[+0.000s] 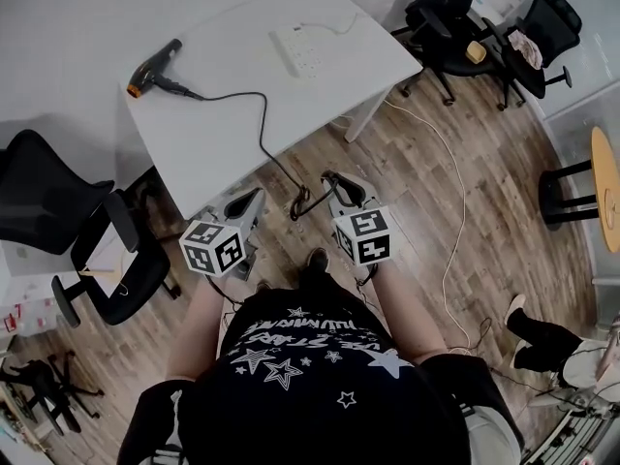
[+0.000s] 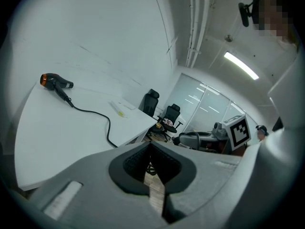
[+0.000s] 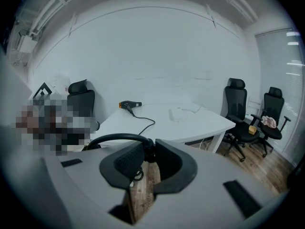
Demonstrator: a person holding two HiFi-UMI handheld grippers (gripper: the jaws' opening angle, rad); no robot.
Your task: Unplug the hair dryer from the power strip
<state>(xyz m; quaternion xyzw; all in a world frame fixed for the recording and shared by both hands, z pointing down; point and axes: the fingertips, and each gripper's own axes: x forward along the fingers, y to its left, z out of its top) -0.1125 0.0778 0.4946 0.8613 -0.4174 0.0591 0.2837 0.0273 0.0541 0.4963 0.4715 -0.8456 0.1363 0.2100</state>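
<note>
Right gripper is clamped on the black plug, held just off the near edge of the white table. Cord runs back to the hair dryer at far left. Power strip sits far right, well apart from the plug. Left gripper has its jaws narrow, 0 items between.
</note>
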